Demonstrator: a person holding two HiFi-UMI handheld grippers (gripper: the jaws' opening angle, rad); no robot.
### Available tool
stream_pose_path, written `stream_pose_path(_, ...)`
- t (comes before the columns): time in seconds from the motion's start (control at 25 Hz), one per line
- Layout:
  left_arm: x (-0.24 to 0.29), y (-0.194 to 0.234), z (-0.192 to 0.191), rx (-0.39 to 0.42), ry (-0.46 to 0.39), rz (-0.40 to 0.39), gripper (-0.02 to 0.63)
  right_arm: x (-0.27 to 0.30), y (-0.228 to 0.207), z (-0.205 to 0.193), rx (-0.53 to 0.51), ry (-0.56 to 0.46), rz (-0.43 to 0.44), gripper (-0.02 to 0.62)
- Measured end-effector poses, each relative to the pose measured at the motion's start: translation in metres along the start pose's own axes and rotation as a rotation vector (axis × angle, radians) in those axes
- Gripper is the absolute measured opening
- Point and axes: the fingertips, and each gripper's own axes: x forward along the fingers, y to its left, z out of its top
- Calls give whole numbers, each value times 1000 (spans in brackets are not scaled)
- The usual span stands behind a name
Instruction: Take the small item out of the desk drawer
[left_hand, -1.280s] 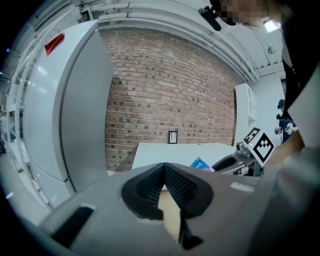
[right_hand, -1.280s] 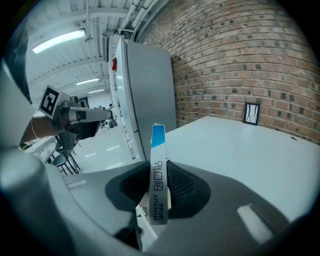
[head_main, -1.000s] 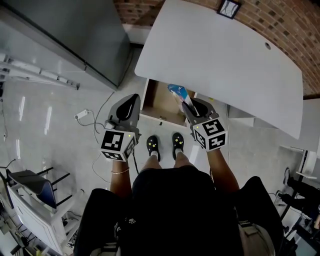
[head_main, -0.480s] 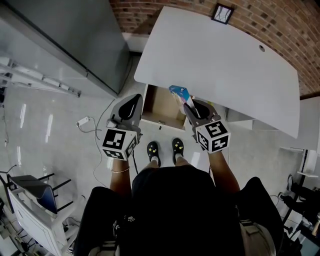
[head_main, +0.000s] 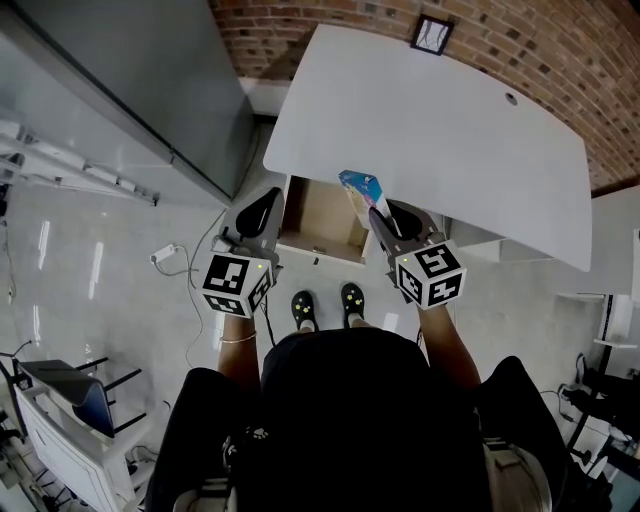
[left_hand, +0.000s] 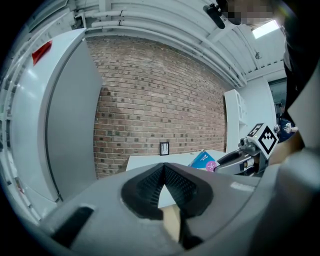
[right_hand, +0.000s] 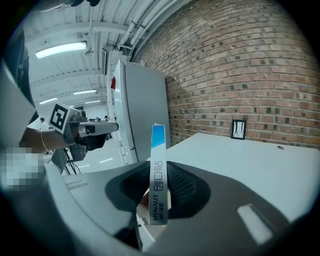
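Note:
The desk drawer (head_main: 318, 215) stands pulled out under the white desk top (head_main: 430, 120), its wooden inside showing. My right gripper (head_main: 376, 211) is shut on a small blue and white box (head_main: 361, 188), held upright above the drawer's right side at the desk's front edge. In the right gripper view the box (right_hand: 157, 150) stands edge-on between the pads of that gripper (right_hand: 159, 172). My left gripper (head_main: 266, 198) hovers at the drawer's left side, jaws shut with nothing in them (left_hand: 162, 167). From the left gripper view, the box (left_hand: 204, 161) shows at the right.
A tall grey cabinet (head_main: 150, 70) stands left of the desk. A brick wall with a small black frame (head_main: 432, 33) runs behind it. A cable and plug (head_main: 165, 254) lie on the floor at left. The person's feet (head_main: 325, 300) are just before the drawer.
Both grippers have risen a little. The right one has carried the box higher above the open drawer, still gripped the same way.

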Motion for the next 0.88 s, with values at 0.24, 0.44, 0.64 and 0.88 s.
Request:
stream_pose_path(0.24, -1, 0, 6, -30, -20, -12, -3, -9, -1, 11, 6, -28, -7, 104)
stream_pose_path(0.44, 2, -6, 12, -26, -34, -29, -3, -18, -3, 18, 0, -44, -15, 104)
stream_pose_path(0.64, 6, -10, 12, -24, -40, -47, -3, -26, -5, 22, -4, -59, -27, 104)
stream_pose_path(0.88, 7, -14, 11, -24, -37, -62, -3, -30, -6, 23, 1, -65, -37, 104)
